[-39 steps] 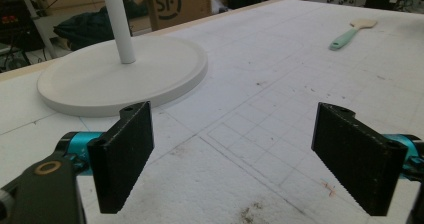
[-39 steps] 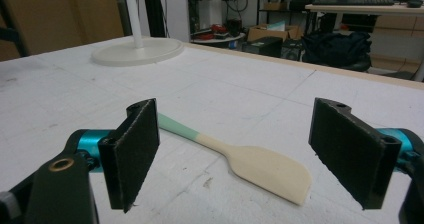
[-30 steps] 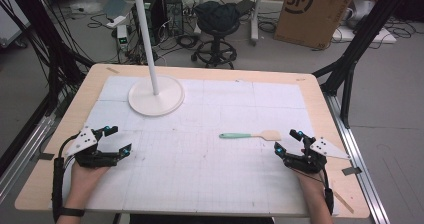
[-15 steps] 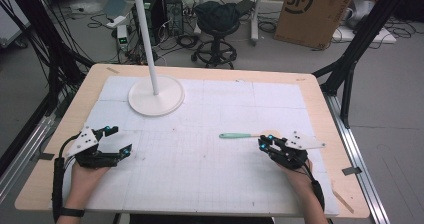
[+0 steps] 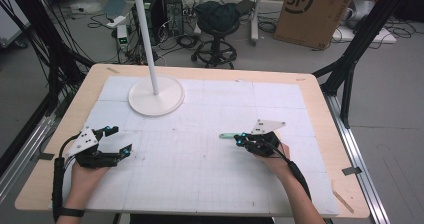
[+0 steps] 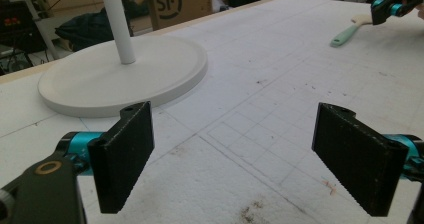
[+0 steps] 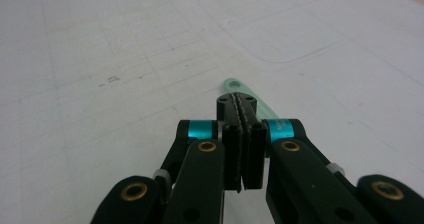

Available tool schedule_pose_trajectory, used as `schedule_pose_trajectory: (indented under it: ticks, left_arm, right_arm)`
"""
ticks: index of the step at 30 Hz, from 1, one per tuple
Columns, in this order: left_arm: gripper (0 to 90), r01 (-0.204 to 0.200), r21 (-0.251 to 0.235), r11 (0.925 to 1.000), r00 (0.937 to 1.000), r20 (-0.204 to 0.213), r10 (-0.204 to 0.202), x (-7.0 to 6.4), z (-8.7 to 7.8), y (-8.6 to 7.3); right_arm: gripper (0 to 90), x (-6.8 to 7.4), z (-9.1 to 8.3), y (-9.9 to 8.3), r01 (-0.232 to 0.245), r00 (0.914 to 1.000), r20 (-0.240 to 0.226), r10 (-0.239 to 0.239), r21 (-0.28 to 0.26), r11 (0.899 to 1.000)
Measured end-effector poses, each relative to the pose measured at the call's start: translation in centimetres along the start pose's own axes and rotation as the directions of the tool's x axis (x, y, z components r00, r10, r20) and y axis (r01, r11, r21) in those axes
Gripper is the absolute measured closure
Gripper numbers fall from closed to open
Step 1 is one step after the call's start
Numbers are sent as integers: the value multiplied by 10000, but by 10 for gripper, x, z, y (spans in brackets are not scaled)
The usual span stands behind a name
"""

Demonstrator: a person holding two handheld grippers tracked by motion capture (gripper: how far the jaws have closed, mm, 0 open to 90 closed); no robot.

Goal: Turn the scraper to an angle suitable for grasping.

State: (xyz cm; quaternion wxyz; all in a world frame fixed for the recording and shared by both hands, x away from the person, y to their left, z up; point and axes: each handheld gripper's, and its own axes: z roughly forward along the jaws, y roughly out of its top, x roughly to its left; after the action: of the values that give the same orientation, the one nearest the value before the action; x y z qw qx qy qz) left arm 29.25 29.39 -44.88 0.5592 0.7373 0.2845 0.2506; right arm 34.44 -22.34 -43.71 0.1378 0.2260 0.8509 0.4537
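A person's right gripper [image 5: 240, 140] sits low over a green-handled spatula [image 5: 227, 135] at the right centre of the high view, on the white gridded mat [image 5: 210, 184] that covers the table. The step in hand appears to be the grasp of the spatula. In the right gripper view the right gripper's [image 7: 241, 101] jaws are pressed together with no gap between them. The spatula's handle end [image 7: 235, 86], with its hanging hole, pokes out just beyond the tips and runs back under the right-hand jaw. Whether the jaws actually pinch it cannot be told.

The left gripper [image 5: 120, 139] rests at the lower left of the high view, well apart from the spatula. Its jaws are spread wide over bare mat, as the left gripper view [image 6: 235, 134] confirms. A white lamp base [image 5: 156, 101] stands in the upper left of the frame.

The spatula lies flat, its long axis running roughly left to right across the high view. The green handle points toward frame left and the pale blade end lies under the right gripper. The left gripper view shows the spatula [image 6: 345, 34] at upper right.

The next move likely calls for a check that the grip has taken, then a level lift. If the jaws have shut beside the handle, they need to reopen and straddle it across its narrow width.
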Motion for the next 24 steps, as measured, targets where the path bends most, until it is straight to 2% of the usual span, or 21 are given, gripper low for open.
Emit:
schedule_pose_trajectory:
  ticks: [5, 7, 11, 13, 15, 16, 18, 20, 22, 23, 24]
  left_arm:
    - [175, -45, 10, 10000, 10000, -2, 45, 0, 0, 0]
    - [174, -53, 15, 10000, 10000, -5, 53, 0, 0, 0]
    - [174, -29, 0, 10000, 10000, 2, 29, 0, 0, 0]
    - [175, -25, -6, 10000, 10000, 13, 25, 0, 0, 0]
    - [175, -32, -6, 10000, 10000, 12, 32, 0, 0, 0]
    - [175, -44, 7, 10000, 10000, 17, 44, 0, 0, 0]
    - [175, -39, 5, 10000, 10000, 13, 39, 0, 0, 0]
    - [175, -38, 2, 10000, 10000, 15, 38, 0, 0, 0]
    - [175, -38, 7, 10000, 10000, 14, 38, 0, 0, 0]
    - [175, -41, 4, 10000, 10000, 2, 41, 0, 0, 0]
    - [175, -37, -3, 10000, 10000, 2, 37, 0, 0, 0]
  right_arm:
    - [899, -2, 25, 10, 402, 9986, -364, -373, 847, 9956]
    - [900, -5, 35, 12, 436, 9987, -307, -396, 1445, 9885]
    - [900, -11, 41, 17, 433, 9990, -213, -405, 1546, 9870]
    - [900, -17, 44, 18, 386, 9992, 17, -393, 1516, 9877]
    - [900, -27, 49, 21, 22, 9995, 295, -69, 1586, 9873]
    - [900, -27, 49, 21, 22, 9995, 295, -69, 1586, 9873]
    - [900, -33, 52, 25, 60, 9970, 749, -192, 1721, 9851]
    - [900, -40, 55, 26, -350, 9959, 879, 202, 1702, 9848]
    - [900, -46, 57, 28, -505, 9914, 1283, 273, 1815, 9821]
    - [900, -53, 59, 30, -728, 9856, 1635, 420, 1870, 9797]
    - [900, -53, 59, 30, -728, 9856, 1635, 420, 1870, 9797]
